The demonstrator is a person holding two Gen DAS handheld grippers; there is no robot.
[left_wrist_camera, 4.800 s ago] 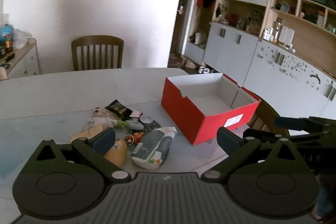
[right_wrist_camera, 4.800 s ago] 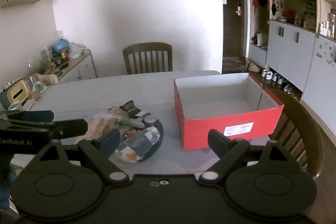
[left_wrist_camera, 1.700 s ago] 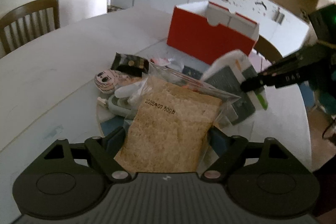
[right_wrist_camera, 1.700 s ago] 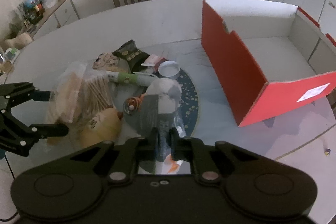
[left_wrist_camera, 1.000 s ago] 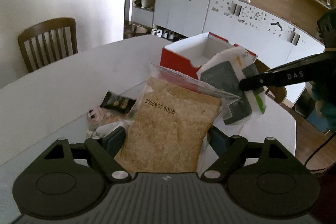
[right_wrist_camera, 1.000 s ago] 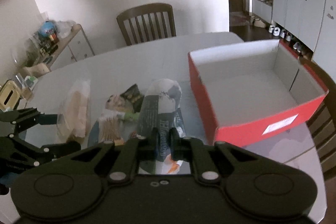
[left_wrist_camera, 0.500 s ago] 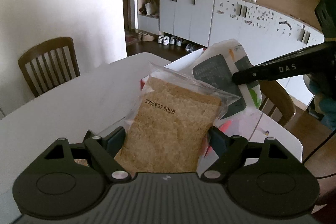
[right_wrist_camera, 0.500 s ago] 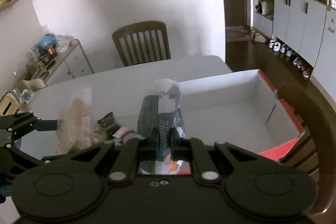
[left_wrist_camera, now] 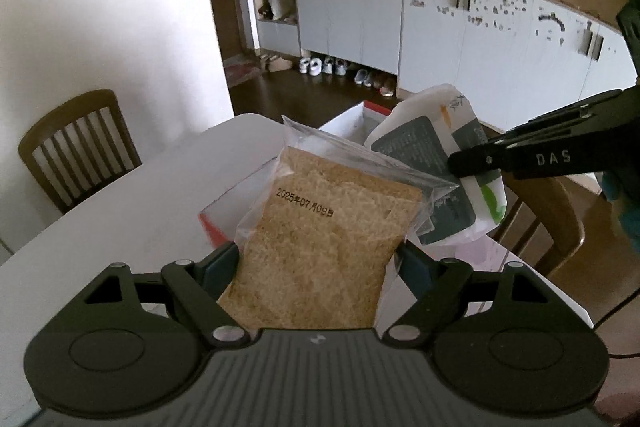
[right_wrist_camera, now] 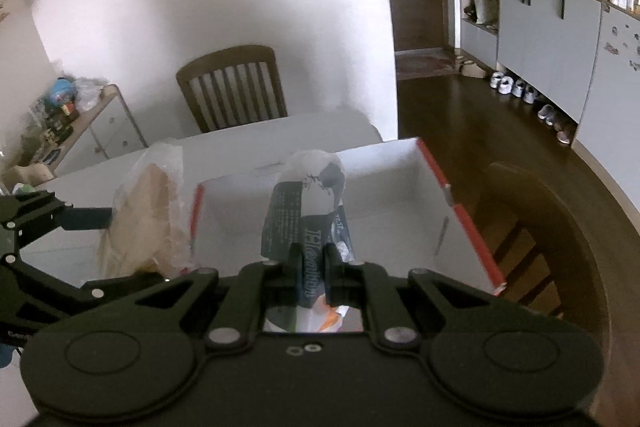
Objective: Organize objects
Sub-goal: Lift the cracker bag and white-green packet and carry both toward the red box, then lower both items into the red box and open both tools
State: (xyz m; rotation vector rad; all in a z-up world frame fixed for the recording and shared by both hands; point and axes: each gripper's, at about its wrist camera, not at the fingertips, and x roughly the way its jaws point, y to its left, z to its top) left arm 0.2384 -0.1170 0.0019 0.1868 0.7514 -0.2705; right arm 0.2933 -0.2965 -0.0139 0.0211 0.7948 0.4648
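My left gripper (left_wrist_camera: pixel 318 261) is shut on a clear bag of brown bread (left_wrist_camera: pixel 320 243) and holds it in the air near the left wall of the red box (left_wrist_camera: pixel 214 231). The bread bag also shows at the left of the right wrist view (right_wrist_camera: pixel 148 219). My right gripper (right_wrist_camera: pixel 310 257) is shut on a grey and white pouch (right_wrist_camera: pixel 308 203) and holds it above the open red box with its white inside (right_wrist_camera: pixel 392 211). The pouch shows to the right of the bread in the left wrist view (left_wrist_camera: pixel 432 171).
The white table (left_wrist_camera: pixel 120 219) carries the box. A wooden chair (right_wrist_camera: pixel 232 87) stands at its far side and another (right_wrist_camera: pixel 532 227) by the box. A sideboard with clutter (right_wrist_camera: pixel 80 119) is at the left. Grey cabinets (left_wrist_camera: pixel 480 39) line the right wall.
Both grippers have risen from the pile with the bread bag and the pouch and moved toward the red box. The pouch now hangs over the box's opening.
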